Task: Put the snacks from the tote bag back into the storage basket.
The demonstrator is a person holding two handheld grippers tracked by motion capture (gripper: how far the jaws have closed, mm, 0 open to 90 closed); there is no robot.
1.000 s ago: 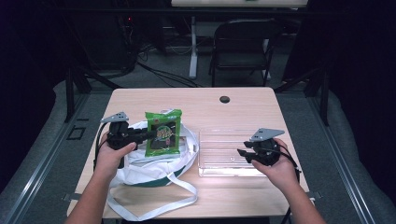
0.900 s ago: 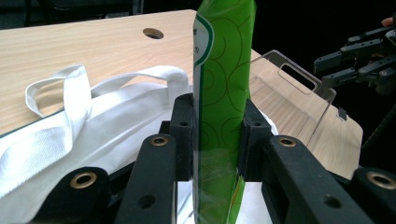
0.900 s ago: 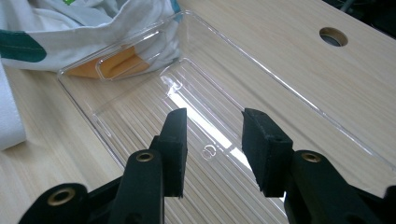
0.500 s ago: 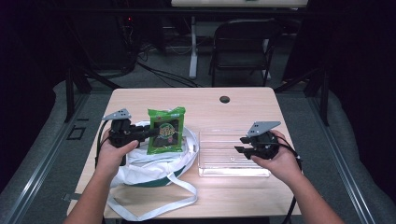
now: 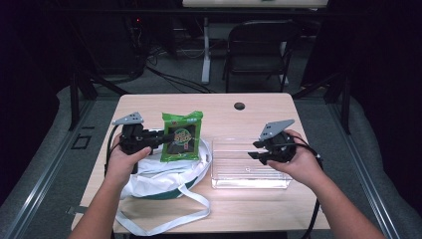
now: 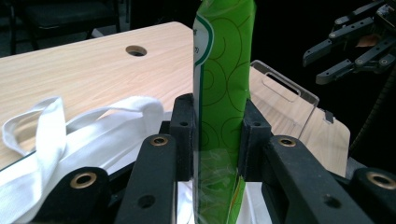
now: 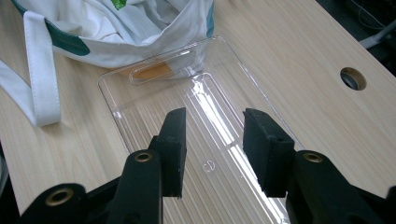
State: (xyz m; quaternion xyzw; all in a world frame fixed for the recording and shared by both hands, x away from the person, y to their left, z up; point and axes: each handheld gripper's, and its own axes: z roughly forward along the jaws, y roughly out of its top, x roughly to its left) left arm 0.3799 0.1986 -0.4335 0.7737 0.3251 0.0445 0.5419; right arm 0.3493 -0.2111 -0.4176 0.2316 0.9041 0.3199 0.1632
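Observation:
My left gripper (image 5: 166,137) is shut on a green snack packet (image 5: 181,135), held upright above the white cloth bag (image 5: 164,174). In the left gripper view the packet (image 6: 223,84) stands clamped between the two black pads (image 6: 183,130). My right gripper (image 5: 255,150) is open and hovers over the right end of a clear plastic tray (image 5: 234,169). In the right gripper view the empty jaws (image 7: 212,140) point down at the tray's floor (image 7: 187,112). The bag (image 7: 130,32) with its green trim lies just beyond the tray's handle end.
A wooden table (image 5: 239,209) holds everything; it has a round cable hole (image 5: 240,106) near the far edge. The bag's long white straps (image 5: 164,219) trail toward the near edge. A folding chair (image 5: 259,50) and cables stand on the floor behind the table.
The left gripper has lifted the packet slightly and carried it a little right. The right gripper has moved left and inward over the tray's right end.

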